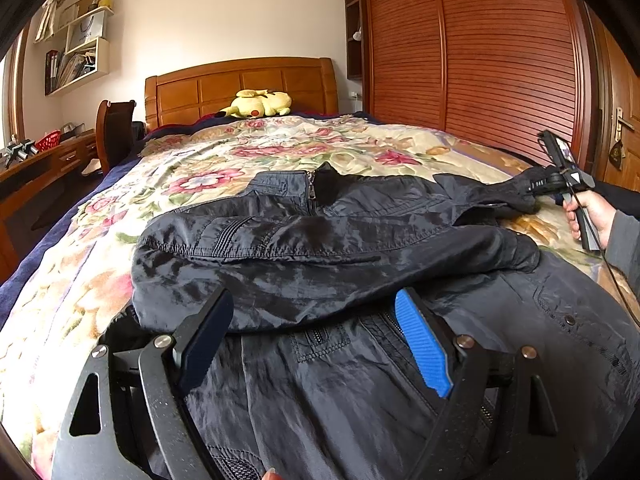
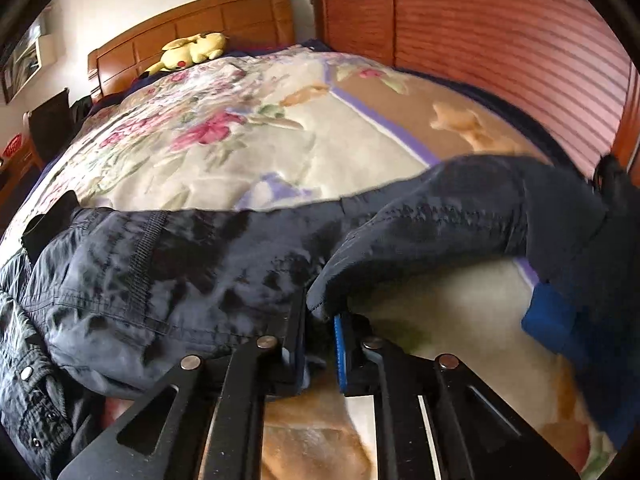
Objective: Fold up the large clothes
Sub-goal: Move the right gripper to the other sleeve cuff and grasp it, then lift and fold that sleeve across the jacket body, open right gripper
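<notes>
A dark navy jacket (image 1: 320, 240) lies on the floral bedspread (image 1: 180, 168), zipper front up, one sleeve folded across its body. My left gripper (image 1: 316, 320) is open just above the jacket's middle, holding nothing. My right gripper (image 1: 536, 194) is at the right side of the bed, shut on the cuff of the other sleeve (image 1: 500, 196). In the right wrist view the jaws (image 2: 320, 320) are closed together on the sleeve's edge (image 2: 440, 220), which is lifted above the bedspread (image 2: 280, 140).
A yellow plush toy (image 1: 260, 104) lies by the wooden headboard (image 1: 240, 84). A slatted wooden wardrobe (image 1: 480, 60) runs along the bed's right side. A desk (image 1: 44, 160) and chair (image 1: 116, 132) stand to the left. A person's hand (image 1: 588, 212) holds the right gripper.
</notes>
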The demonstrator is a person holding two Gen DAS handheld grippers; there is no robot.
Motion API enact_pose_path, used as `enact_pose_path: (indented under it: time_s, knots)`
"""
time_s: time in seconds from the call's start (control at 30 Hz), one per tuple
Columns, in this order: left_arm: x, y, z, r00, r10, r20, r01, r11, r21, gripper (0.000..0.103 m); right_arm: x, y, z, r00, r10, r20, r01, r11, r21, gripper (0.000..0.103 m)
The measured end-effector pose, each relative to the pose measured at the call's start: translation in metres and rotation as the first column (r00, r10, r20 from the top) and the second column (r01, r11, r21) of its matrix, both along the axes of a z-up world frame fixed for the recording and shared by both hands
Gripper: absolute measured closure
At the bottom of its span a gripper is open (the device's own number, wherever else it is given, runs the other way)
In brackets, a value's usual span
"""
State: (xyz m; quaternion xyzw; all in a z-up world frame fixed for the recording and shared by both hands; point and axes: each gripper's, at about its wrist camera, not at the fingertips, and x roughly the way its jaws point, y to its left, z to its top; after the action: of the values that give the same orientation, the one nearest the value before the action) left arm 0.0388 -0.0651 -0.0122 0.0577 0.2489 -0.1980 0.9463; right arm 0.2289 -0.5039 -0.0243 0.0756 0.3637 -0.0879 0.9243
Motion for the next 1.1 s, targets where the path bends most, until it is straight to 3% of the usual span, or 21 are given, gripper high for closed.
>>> enact_pose_path:
  time_s: [0.3,0.6,0.8,1.1]
  knots:
    - [0.002,-0.001,-0.002,1.000,0.004,-0.014,-0.004,1.000,-0.001,0.019,-0.014,0.042,0.044,0.987,0.097,0.125,-0.087,0.992,-0.088,0.096]
    - [0.006,0.004,-0.003,0.999,0.011,-0.033,-0.012,0.999,-0.030,0.019,-0.046,0.110,0.078,0.939,0.275,0.207,-0.248,0.957,-0.147,0.096]
    - [0.006,0.008,-0.003,0.999,0.017,-0.039,-0.019,0.998,-0.057,0.019,-0.072,0.148,0.092,0.886,0.394,0.243,-0.359,0.917,-0.174,0.096]
    - [0.001,0.009,0.000,1.000,0.014,-0.011,-0.014,0.998,-0.063,0.019,-0.105,0.203,0.097,0.772,0.577,0.266,-0.547,0.817,-0.185,0.096]
